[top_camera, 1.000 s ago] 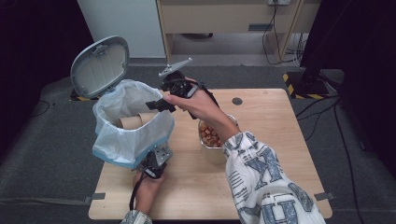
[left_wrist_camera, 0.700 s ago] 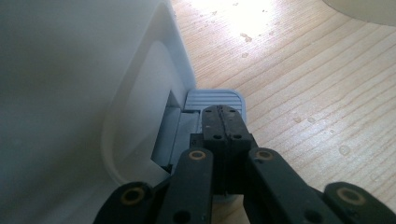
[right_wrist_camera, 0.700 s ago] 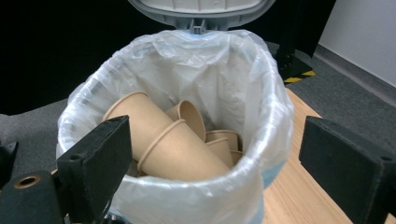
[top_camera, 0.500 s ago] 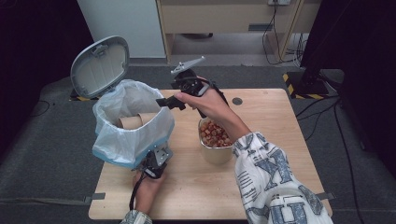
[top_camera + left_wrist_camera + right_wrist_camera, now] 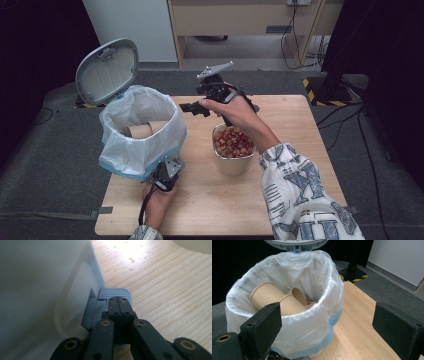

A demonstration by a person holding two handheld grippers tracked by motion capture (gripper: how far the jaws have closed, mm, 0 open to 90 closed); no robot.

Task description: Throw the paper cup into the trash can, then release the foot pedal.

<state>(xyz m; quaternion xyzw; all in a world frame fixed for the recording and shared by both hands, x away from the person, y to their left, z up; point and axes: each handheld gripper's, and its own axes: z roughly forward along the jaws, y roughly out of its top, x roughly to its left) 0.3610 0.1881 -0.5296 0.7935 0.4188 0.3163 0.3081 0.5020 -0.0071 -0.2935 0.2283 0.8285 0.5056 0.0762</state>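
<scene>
Right gripper has pulled back right off the bin, jaws just opening, nothing between them. Left gripper pressed together on the bin's pedal, lower left. One bin, lid up. Right gripper view shows three paper cups inside; high view adds one bowl.

Your left gripper low at lower centre-left, jaws pressed together, your right gripper raised at upper centre, jaws just opening, nothing between them.
</scene>
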